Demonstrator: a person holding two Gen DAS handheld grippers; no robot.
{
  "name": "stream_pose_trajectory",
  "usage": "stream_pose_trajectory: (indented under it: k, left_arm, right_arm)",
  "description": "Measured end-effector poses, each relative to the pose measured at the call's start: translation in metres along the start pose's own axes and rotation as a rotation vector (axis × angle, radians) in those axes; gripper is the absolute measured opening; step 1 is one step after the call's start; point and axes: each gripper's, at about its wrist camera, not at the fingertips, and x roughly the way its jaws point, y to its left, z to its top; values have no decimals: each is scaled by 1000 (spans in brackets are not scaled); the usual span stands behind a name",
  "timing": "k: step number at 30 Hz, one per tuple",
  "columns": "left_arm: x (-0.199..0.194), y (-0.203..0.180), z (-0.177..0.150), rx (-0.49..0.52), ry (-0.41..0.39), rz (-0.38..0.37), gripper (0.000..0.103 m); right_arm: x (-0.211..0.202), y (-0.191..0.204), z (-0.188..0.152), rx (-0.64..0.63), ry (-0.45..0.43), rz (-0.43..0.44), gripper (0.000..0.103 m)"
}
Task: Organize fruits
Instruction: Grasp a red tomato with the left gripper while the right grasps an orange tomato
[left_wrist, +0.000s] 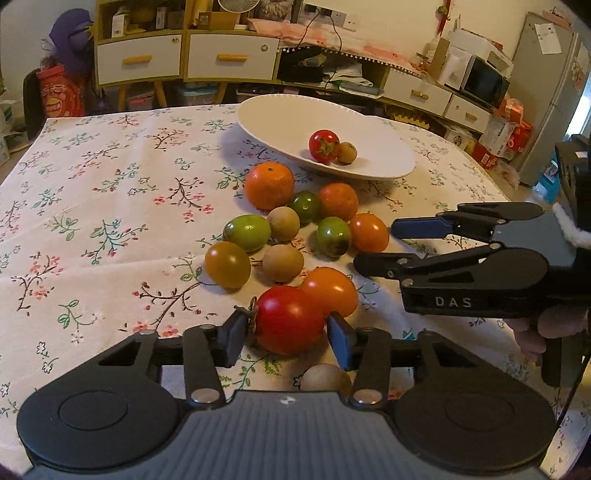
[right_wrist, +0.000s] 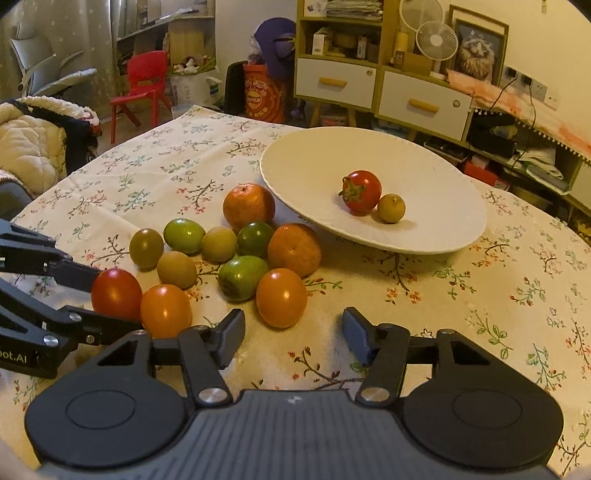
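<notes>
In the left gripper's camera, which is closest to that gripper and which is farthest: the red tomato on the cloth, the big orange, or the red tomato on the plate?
1. Red tomato on the cloth: right between the left gripper jaws, nearest.
2. Big orange: past the heap of fruit, just before the plate.
3. Red tomato on the plate: in the white plate, farthest.

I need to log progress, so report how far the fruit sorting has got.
Done: one red tomato and a small tan round fruit lie in the white oval plate. In hand: the left gripper is clamped on a second red tomato. The right gripper is open, empty. Left: the pile on the floral tablecloth.
</notes>
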Motion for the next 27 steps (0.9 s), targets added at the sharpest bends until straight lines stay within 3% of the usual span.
stream_pose_trajectory:
  k: [10, 27]
  left_arm:
    - [0, 0, 2, -12, 0, 0, 40]
    - [-12, 0, 6, -18, -32, -11, 40]
  right_arm:
    - [0, 2, 3, 7, -8, 19, 26]
    - [-12, 8, 9, 11, -9, 54, 25]
